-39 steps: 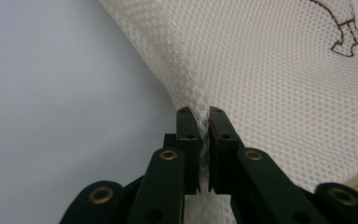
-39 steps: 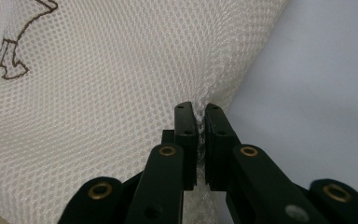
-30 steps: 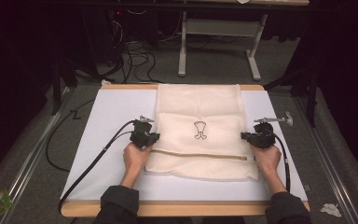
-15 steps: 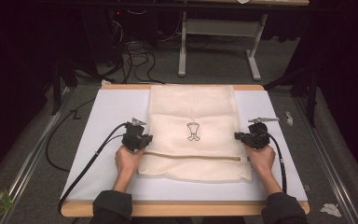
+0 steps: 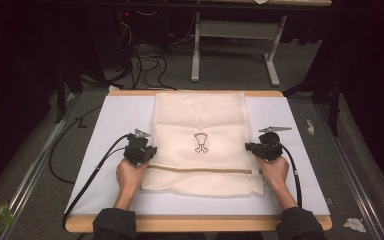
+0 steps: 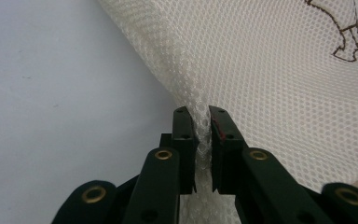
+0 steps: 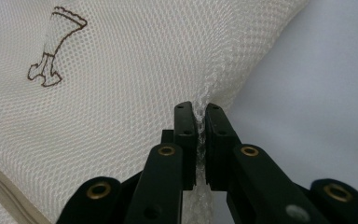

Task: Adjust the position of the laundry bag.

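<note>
**Both grippers pinch the side edges of a mesh bag**

The left gripper [image 6: 203, 140] is clamped on the left edge of the cream mesh bag [image 6: 270, 84]; a ridge of netting stands bunched between its two black jaws. Off to its left lies bare white mat [image 6: 51, 93], and ahead to its right a brown outline print [image 6: 342, 32] marks the mesh.

The right gripper [image 7: 201, 135] grips the bag's opposite edge the same way, with mesh gathered in the narrow gap between its jaws. The print [image 7: 53, 46] sits ahead to its left, the mat [image 7: 321, 93] to its right, and a tan zipper band [image 7: 0, 184] runs at its near left.

From above, the left gripper [image 5: 140, 149] and right gripper [image 5: 264, 146] flank the bag [image 5: 200, 120], which lies spread on the mat [image 5: 115, 120] over a wooden table [image 5: 200, 223], the zipper band [image 5: 200, 169] running between the two hands.
</note>
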Motion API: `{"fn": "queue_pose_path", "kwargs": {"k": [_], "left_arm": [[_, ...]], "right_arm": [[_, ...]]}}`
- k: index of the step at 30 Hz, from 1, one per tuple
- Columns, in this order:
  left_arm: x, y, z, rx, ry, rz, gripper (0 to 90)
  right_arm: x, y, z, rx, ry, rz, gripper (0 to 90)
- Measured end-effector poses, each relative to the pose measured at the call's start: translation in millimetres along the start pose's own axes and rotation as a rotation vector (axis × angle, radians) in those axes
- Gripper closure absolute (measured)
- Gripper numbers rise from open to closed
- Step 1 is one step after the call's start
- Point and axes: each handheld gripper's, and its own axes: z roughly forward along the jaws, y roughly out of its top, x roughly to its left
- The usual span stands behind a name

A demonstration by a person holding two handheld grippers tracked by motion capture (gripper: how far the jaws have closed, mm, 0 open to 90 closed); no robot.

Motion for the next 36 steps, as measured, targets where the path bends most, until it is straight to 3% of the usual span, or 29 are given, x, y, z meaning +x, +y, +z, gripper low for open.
{"fn": "queue_pose_path", "kwargs": {"k": [5,13,18,25,28,31,36], "left_arm": [[1.6,-3.5,-0.2,0.005,0.005,-0.003,80.3],[-0.6,-6.7,3.1,0.012,0.036,0.037,74.5],[-1.5,-8.1,4.1,0.002,0.055,0.032,63.6],[0.1,-11.3,1.0,-0.008,0.059,0.001,48.9],[-0.9,-14.5,-7.6,-0.037,0.065,0.002,46.8],[-2.0,-16.4,-11.3,-0.034,0.064,0.009,45.8],[-11.5,-21.1,-23.4,-0.091,0.042,0.021,45.7]], "right_arm": [[2.4,-2.1,1.9,0.004,0.003,-0.002,85.8],[2.2,-5.3,5.6,0.009,-0.015,-0.030,83.3],[2.6,-6.3,5.7,0.006,-0.028,-0.026,75.6],[1.1,-10.0,0.0,-0.033,-0.060,-0.014,59.8],[-0.8,-11.9,-4.3,-0.049,-0.058,0.002,54.9],[-3.0,-16.4,-10.2,-0.083,-0.060,0.017,53.8],[-5.7,-22.5,-23.5,-0.129,-0.056,0.017,54.5]]}}
